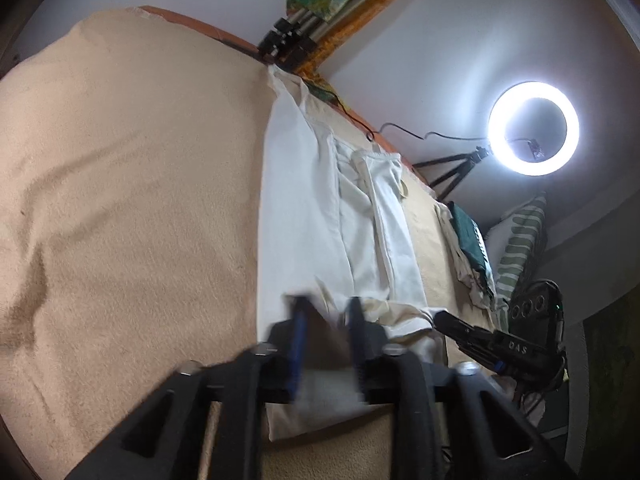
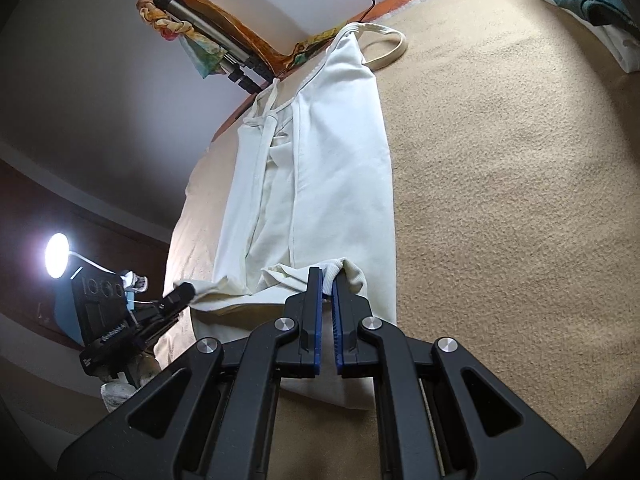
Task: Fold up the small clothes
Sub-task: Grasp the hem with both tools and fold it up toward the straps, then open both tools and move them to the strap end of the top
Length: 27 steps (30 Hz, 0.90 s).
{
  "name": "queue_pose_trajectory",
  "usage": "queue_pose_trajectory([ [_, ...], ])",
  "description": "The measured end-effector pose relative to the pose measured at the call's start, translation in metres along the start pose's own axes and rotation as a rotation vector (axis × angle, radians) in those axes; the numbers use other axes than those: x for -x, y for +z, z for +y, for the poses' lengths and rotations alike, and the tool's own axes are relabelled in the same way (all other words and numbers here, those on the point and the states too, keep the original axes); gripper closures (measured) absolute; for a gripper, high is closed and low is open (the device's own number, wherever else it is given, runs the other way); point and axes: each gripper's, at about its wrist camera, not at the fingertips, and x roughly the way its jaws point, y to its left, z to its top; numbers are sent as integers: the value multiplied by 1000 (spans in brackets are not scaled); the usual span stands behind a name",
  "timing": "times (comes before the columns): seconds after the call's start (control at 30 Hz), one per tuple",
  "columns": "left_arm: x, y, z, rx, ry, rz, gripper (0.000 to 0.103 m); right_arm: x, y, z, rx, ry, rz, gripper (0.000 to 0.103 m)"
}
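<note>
cream cotton strappy garment (image 2: 320, 184) lies lengthwise on beige fleece blanket (image 2: 500, 200), sides already folded inward | right gripper (image 2: 327, 280) pinches near hem | left gripper (image 1: 326, 312) blurred, jaw state unclear | crosswise folds apparently left

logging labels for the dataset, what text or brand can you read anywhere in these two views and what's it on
"DAS": pale letters on the black body of the right gripper, seen from the left wrist view.
The body of the left gripper in the right wrist view carries small pale marks, too small and blurred to read.
Nothing is printed on the white garment, the beige blanket or the ring light.
</note>
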Motion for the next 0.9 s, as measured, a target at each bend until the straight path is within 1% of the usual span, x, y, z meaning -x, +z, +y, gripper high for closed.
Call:
queue_pose_trajectory([
  [0.03, 3, 1, 0, -1, 14, -20, 65, 0, 0, 2, 11, -10, -3, 97],
  [0.1, 10, 4, -2, -24, 29, -45, 65, 0, 1, 7, 37, -39, 2, 94],
  [0.13, 13, 4, -5, -44, 32, -52, 65, 3, 0, 10, 51, -50, 1, 82],
  [0.17, 16, 3, -8, -66, 36, -60, 65, 5, 0, 11, 60, -57, -10, 67],
  [0.2, 19, 1, -12, -94, 40, -67, 65, 11, -1, 16, 87, -67, -40, 63],
  [0.27, 22, -5, -21, -153, 60, -69, 65, 17, -2, 24, 140, -80, -64, 63],
  [0.3, 22, -8, -24, -172, 64, -66, 66, 19, -4, 29, 168, -68, -68, 63],
  [0.37, 19, -13, -27, -198, 67, -49, 67, 18, -8, 34, 203, -46, -47, 63],
  [0.57, 1, -19, -29, -218, 76, -3, 69, -4, -14, 43, 280, -67, 11, 66],
  [0.7, -12, -18, -27, -218, 101, 20, 69, -18, -9, 41, 298, -141, 15, 67],
  [0.8, -19, -14, -21, -207, 127, 28, 69, -22, -1, 36, 287, -194, 7, 66],
  [0.9, -21, -8, -15, -193, 148, 24, 69, -24, 9, 30, 276, -305, -8, 66],
])
